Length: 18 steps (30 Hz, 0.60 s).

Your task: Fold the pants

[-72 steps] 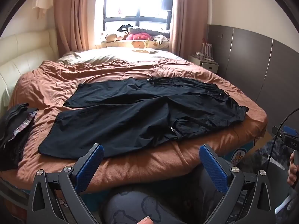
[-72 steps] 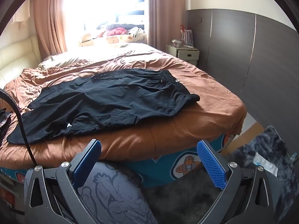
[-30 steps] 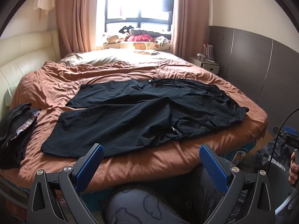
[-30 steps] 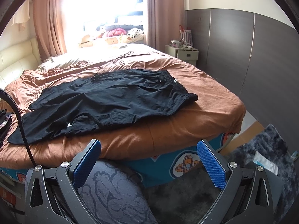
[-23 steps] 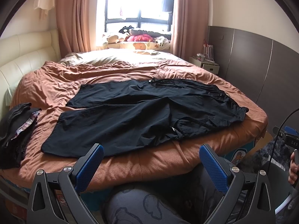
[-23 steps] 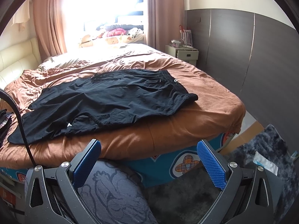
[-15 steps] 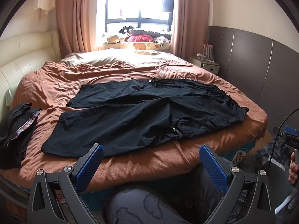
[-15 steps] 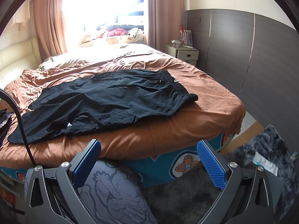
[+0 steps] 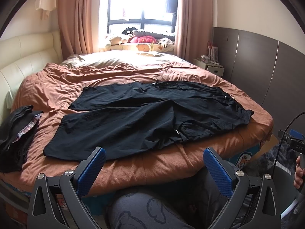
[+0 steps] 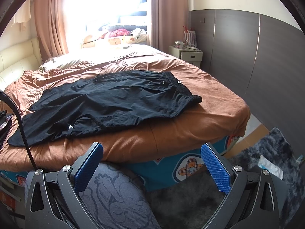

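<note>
I see one pair of black pants [image 9: 152,114] spread flat mid-frame on the brown bed [image 9: 171,162], one dark clothes pile [image 9: 17,133] at left, and my left tongs [image 9: 154,164] and right tongs [image 10: 152,162] both gaping empty below.

Only legible text: white letters "DAS", cut off at frame edge, on the black device [image 9: 297,146] by my right hand [image 9: 299,173]. Nothing else readable.
</note>
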Each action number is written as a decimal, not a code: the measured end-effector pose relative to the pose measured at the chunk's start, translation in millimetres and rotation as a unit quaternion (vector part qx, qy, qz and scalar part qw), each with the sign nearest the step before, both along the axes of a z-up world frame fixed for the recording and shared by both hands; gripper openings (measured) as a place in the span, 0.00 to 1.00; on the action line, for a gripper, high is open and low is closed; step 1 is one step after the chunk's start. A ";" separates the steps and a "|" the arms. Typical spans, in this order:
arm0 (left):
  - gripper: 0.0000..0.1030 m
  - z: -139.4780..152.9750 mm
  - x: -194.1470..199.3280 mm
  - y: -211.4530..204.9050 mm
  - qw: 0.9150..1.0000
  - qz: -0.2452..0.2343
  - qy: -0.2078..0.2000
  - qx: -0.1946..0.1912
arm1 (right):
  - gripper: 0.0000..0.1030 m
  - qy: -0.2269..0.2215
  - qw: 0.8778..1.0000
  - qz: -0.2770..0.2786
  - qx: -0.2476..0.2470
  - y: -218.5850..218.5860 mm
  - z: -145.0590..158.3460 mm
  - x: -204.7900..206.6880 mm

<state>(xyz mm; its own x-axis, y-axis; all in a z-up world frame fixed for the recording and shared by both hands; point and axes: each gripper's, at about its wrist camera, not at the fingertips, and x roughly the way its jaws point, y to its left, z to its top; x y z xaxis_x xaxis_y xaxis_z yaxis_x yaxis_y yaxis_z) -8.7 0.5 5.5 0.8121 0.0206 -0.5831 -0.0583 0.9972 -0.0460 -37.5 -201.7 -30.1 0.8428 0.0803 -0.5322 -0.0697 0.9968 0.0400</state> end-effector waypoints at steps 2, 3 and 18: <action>1.00 -0.2 0.0 0.2 1.000 0.000 0.000 0.000 | 1.00 0.000 1.000 0.001 0.001 0.0 -0.4 -0.1; 1.00 -0.8 -0.3 0.8 1.000 0.000 0.000 0.000 | 1.00 0.001 1.000 0.000 0.001 0.5 -0.5 -0.1; 1.00 -1.9 -4.0 12.1 1.000 0.009 0.001 0.005 | 1.00 0.000 1.000 0.001 0.009 -1.5 1.7 3.8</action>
